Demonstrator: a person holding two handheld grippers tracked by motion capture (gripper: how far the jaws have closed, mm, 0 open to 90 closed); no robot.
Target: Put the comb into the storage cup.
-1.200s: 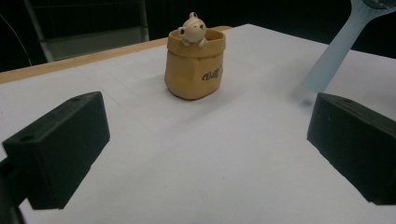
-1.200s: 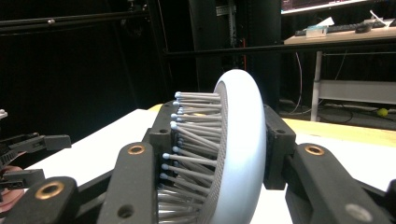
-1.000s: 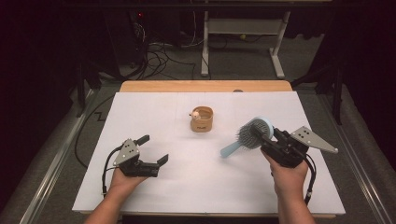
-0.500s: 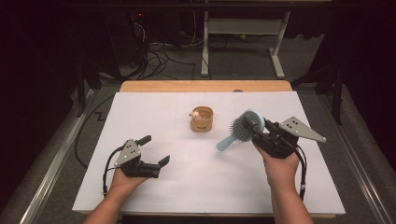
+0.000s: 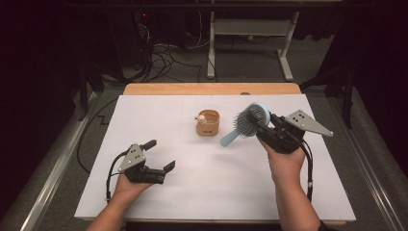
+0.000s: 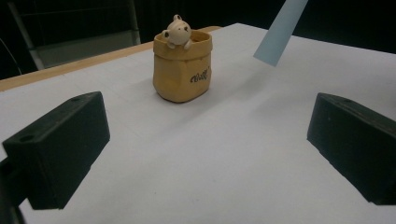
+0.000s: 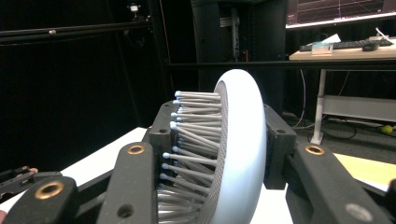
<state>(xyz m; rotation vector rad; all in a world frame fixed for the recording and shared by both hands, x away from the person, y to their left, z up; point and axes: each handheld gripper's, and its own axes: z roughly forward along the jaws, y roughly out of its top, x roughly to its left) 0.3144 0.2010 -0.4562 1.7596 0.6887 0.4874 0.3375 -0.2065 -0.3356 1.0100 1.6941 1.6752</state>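
Your right gripper [image 5: 263,126], the black two-jaw tool with the grey three-cornered plate on top, is clamping the round head of a pale blue plastic hairbrush with grey blue-tipped bristles [image 5: 250,121]; in the right gripper view the jaws are pressing on both sides of that head [image 7: 236,154], one against the smooth back and one against the bristle side. You are holding the brush clear above the white sheet-covered table [image 5: 202,183], at the right of the scene, with its handle slanting down and to the left, its tip hanging near the small tan pouch-shaped holder with a little cream bear figure peeking over its rim [image 5: 208,123] but not touching it. That holder is standing upright near the middle of the table, somewhat toward the far side. In the left gripper view the holder [image 6: 182,65] is sitting straight ahead of the jaws, and the blue handle tip is coming in from the top right, above the table surface. Your left gripper [image 5: 159,156] is resting low at the near left of the table, in your left hand [image 5: 130,185], with its two black jaws standing wide apart and gripping nothing; bare white table is lying between them. The two grippers are sitting well apart from each other.
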